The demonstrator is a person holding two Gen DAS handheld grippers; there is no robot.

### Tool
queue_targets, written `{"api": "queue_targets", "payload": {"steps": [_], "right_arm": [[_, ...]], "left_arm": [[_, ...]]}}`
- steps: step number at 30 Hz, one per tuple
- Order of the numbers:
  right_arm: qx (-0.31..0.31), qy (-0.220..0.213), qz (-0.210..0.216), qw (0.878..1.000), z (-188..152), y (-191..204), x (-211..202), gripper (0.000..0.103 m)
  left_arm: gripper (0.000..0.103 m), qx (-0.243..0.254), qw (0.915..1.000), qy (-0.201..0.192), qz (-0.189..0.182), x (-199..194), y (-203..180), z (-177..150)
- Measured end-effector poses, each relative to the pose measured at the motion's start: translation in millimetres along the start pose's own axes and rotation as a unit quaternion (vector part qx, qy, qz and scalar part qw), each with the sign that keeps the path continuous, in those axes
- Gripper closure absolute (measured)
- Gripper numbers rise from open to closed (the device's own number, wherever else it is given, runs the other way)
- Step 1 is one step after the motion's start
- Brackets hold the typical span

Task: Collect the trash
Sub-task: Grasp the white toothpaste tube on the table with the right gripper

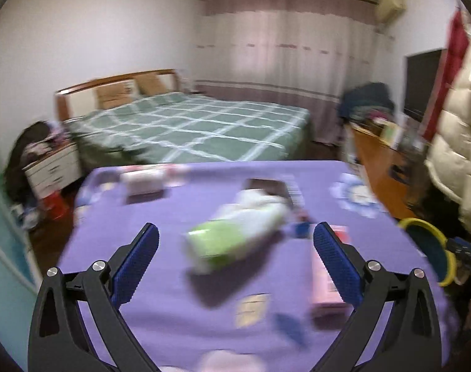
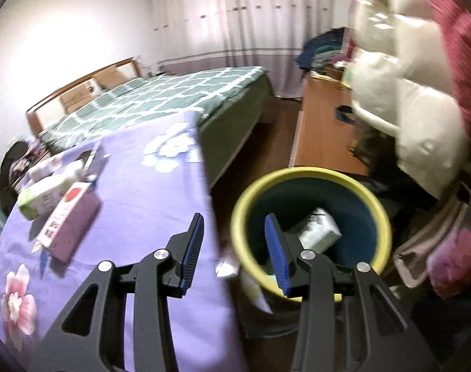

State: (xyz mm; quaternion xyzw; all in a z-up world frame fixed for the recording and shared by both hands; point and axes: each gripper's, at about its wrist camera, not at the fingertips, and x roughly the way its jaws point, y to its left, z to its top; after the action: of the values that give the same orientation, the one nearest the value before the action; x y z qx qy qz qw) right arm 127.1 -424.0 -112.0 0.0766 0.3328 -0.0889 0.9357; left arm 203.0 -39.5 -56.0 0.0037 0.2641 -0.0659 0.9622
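Observation:
My left gripper stands wide open over the purple-clothed table, nothing between its pads. Just ahead of it lies a blurred green-and-white packet, with a pink box by the right finger and a small card nearer. My right gripper is open and holds nothing, hanging over the table's edge beside a yellow-rimmed bin. A pale box lies inside the bin. The packet and pink box also show at the left there.
A white box and a dark flat item lie at the table's far side. Beyond stands a green checked bed. An orange desk and a white puffy coat are to the right, a nightstand to the left.

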Motion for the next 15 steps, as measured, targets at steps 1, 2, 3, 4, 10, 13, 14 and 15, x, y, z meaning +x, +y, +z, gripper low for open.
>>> {"api": "queue_targets", "payload": {"steps": [1, 2, 3, 4, 10, 13, 14, 15], "right_arm": [[-0.006, 0.003, 0.012, 1.0, 1.8, 11.4, 2.7, 0.063], [-0.009, 0.005, 0.021, 1.0, 2.8, 20.0, 4.2, 0.064], [-0.014, 0.009, 0.034, 0.999, 4.3, 32.4, 6.8, 0.063], [-0.019, 0.012, 0.043, 0.999, 6.1, 42.9, 7.9, 0.064], [-0.053, 0.027, 0.095, 0.994, 19.3, 106.7, 24.4, 0.064], [-0.063, 0.032, 0.106, 0.992, 28.7, 128.8, 35.0, 0.064], [-0.064, 0.038, 0.115, 0.991, 31.9, 134.8, 40.0, 0.064], [-0.064, 0.045, 0.123, 0.989, 34.5, 141.3, 45.5, 0.064]], "left_arm": [[0.005, -0.007, 0.9999, -0.003, 0.012, -0.5, 13.4, -3.5], [0.005, -0.014, 0.9996, -0.006, 0.025, -0.3, 28.5, -7.7], [0.005, -0.022, 0.9991, -0.007, 0.035, -0.2, 41.8, -13.1], [0.005, -0.03, 0.9985, -0.007, 0.045, 1.0, 56.0, -18.2], [0.005, -0.053, 0.9951, 0.01, 0.082, 14.6, 98.6, -42.0], [0.005, -0.064, 0.9947, 0.017, 0.079, 19.0, 109.0, -50.8], [0.005, -0.068, 0.9947, 0.02, 0.075, 20.4, 110.8, -51.9], [0.005, -0.069, 0.995, 0.021, 0.068, 21.1, 111.0, -51.9]]}}
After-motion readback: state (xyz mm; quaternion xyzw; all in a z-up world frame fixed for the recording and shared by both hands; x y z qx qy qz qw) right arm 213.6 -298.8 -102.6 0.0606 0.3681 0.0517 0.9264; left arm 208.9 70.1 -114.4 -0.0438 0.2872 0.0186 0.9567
